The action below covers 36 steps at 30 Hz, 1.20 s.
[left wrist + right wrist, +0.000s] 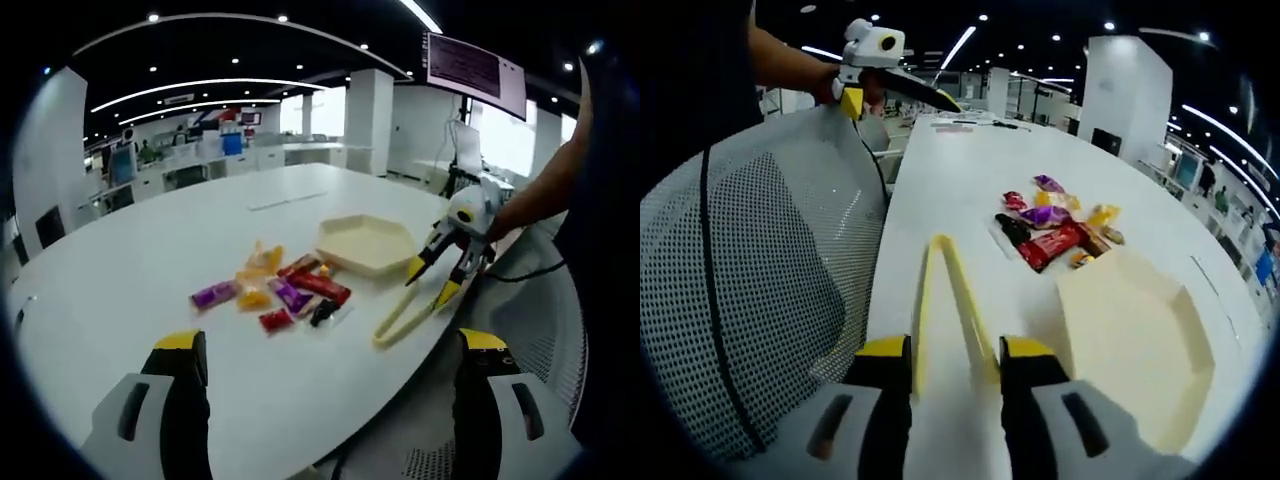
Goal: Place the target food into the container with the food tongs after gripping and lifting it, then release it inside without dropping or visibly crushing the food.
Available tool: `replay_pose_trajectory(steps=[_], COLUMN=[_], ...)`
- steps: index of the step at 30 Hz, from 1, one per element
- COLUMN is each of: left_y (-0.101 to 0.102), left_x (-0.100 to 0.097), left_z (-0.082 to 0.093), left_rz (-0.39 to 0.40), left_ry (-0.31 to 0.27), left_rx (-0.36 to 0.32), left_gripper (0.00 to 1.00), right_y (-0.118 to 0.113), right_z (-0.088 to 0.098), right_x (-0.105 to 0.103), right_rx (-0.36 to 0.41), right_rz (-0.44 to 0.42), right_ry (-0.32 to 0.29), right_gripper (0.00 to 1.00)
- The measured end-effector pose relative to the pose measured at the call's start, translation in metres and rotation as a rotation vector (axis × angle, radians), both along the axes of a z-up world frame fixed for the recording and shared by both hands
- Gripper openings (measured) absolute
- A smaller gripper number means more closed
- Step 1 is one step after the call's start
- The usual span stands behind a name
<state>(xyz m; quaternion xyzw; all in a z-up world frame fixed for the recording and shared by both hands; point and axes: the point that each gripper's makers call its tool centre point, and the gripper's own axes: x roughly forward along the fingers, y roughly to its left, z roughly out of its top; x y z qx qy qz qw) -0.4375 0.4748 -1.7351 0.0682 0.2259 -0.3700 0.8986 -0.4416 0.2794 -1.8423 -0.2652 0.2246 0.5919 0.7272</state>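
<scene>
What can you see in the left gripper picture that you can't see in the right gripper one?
Left gripper view: a wall screen up high, and the right gripper reaching down to the yellow tongs.

Right gripper view: a mesh chair beside the white table, and the left gripper held up in the air.

Both: the tongs, the snack packets and the cream tray on the table.

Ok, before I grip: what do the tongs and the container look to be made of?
The tongs look like smooth pale-yellow plastic: one even colour, thin flat arms, soft sheen. The container, a hexagonal tray, looks like matte cream plastic, possibly moulded pulp: uniform walls, no glare. Neither shows metal shine. The right gripper has its jaws around the tongs' joined end.
</scene>
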Motion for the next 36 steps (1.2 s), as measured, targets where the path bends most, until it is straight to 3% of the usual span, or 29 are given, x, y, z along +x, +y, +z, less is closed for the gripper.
replay_pose_trajectory(steps=[7,17,19,23,26,31,36], left_y=[-0.004,-0.007,-0.007,-0.008,-0.009,-0.008,-0.011], left_x=[0.001,0.002,0.002,0.001,0.002,0.003,0.004], left_z=[-0.002,0.0,0.001,0.001,0.003,0.006,0.004], left_rz=[-0.007,-0.016,-0.019,-0.023,-0.022,-0.021,-0.041], left_ry=[0.002,-0.002,-0.001,0.0,-0.002,-0.005,0.002], left_rx=[-0.001,-0.006,-0.006,-0.004,-0.007,-0.013,-0.007], left_gripper=[0.99,0.99,0.99,0.99,0.99,0.99,0.99], right_y=[0.0,-0.001,-0.002,-0.004,-0.005,-0.011,-0.012], right_z=[-0.002,-0.004,-0.004,-0.005,-0.005,0.001,0.02], right_x=[0.0,0.002,0.004,0.016,0.017,0.016,0.017], right_rx=[-0.034,-0.062,-0.071,-0.097,-0.078,-0.058,-0.018], right_rz=[0.018,0.014,0.001,-0.089,-0.141,-0.172,-0.202], right_ry=[-0.008,0.031,0.027,0.078,0.133,0.147,0.179], right_gripper=[0.24,0.25,0.18,0.07,0.05,0.04,0.03])
